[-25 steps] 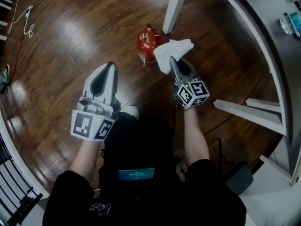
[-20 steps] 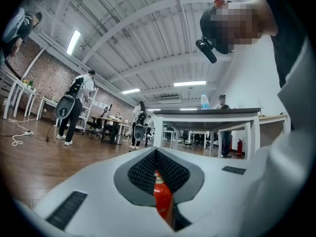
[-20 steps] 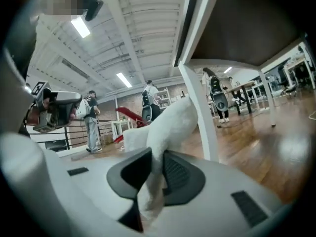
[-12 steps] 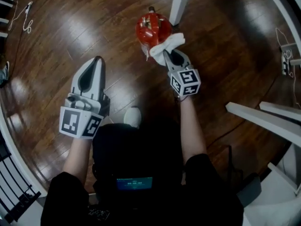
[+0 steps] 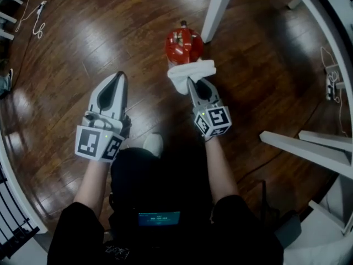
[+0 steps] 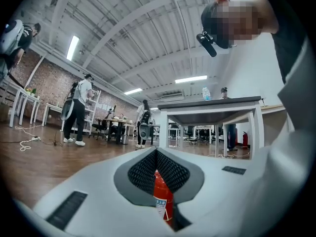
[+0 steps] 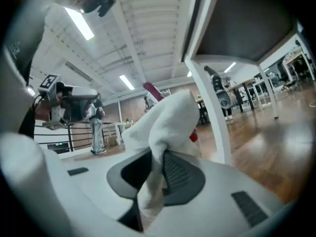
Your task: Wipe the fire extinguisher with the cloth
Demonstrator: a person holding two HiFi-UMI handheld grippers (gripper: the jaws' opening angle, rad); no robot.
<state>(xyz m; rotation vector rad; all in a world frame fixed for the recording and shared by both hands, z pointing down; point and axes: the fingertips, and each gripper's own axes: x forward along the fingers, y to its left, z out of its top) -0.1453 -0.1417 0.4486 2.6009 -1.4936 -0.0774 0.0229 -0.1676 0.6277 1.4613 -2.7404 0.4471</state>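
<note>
A red fire extinguisher (image 5: 183, 43) stands upright on the wooden floor beside a white table leg (image 5: 218, 10). My right gripper (image 5: 191, 82) is shut on a white cloth (image 5: 191, 72), whose bunched end lies against the extinguisher's near side. In the right gripper view the cloth (image 7: 164, 125) fills the space between the jaws and hides most of the extinguisher (image 7: 193, 138). My left gripper (image 5: 118, 76) hovers to the left, apart from the extinguisher, its jaws together with nothing held. The left gripper view shows the extinguisher (image 6: 162, 197) standing beyond the jaws.
White frame bars (image 5: 309, 148) cross the lower right and a curved white edge runs along the right. A white cable (image 5: 37, 22) lies on the floor far left. My shoe (image 5: 153, 144) shows between the grippers. Other people (image 6: 77, 110) and tables (image 6: 212, 105) stand in the distance.
The cloth in my right gripper has moved from the extinguisher's right side round to its near side. The left gripper stays shut and has drifted only slightly.
</note>
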